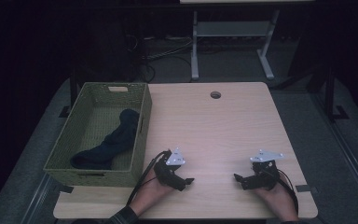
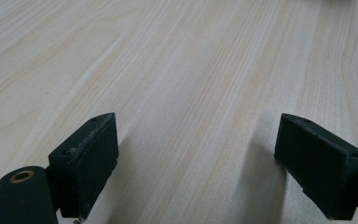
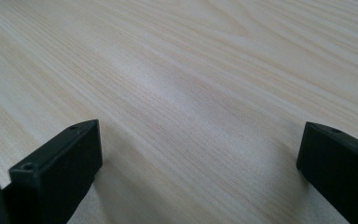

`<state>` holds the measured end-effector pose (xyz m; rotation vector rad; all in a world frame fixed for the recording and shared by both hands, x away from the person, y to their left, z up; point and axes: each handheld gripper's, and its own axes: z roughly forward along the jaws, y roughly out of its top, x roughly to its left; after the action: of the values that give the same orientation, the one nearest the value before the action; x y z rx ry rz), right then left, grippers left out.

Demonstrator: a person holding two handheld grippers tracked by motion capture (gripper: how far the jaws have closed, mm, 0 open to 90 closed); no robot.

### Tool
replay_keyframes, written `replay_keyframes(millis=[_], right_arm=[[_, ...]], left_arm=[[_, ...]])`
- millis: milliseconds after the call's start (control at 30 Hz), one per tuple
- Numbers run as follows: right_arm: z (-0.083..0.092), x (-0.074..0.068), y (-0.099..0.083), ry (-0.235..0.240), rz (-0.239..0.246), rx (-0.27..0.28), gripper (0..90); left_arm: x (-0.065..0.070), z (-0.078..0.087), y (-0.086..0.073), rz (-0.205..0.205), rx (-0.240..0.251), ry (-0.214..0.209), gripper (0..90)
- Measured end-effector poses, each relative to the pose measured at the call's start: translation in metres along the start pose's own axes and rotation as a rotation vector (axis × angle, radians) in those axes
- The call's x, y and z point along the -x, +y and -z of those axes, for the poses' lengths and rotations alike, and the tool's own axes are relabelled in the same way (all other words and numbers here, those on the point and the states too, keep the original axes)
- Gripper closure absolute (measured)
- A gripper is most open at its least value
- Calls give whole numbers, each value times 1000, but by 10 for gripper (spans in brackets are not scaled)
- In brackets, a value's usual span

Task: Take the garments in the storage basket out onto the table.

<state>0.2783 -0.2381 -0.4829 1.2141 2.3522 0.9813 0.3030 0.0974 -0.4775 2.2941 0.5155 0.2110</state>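
On the table (image 1: 223,126), near its front edge, rest left gripper (image 1: 189,180) and right gripper (image 1: 236,177), jaws wide, empty. Dark sock (image 1: 109,142) lies in the basket (image 1: 142,135); reach leftward, lower slowly, pinch mid-sock.

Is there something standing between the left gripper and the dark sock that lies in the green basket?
Yes. The basket's right wall rises between the left gripper, resting open on the table, and the dark sock inside the green basket. The gripper would probably have to go over that wall. Nothing else blocks the way.
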Motion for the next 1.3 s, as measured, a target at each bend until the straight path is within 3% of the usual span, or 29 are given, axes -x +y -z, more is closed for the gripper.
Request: replay_keyframes(millis=[467, 733, 1300], right_arm=[[0, 0, 0, 1, -1, 1, 0], [0, 0, 0, 2, -4, -1, 0], [0, 0, 0, 3, -4, -1, 0]], left_arm=[[3, 1, 0, 2, 2, 0, 135], [6, 3, 4, -21, -4, -2, 136], [-1, 39, 29, -17, 36, 21, 138]])
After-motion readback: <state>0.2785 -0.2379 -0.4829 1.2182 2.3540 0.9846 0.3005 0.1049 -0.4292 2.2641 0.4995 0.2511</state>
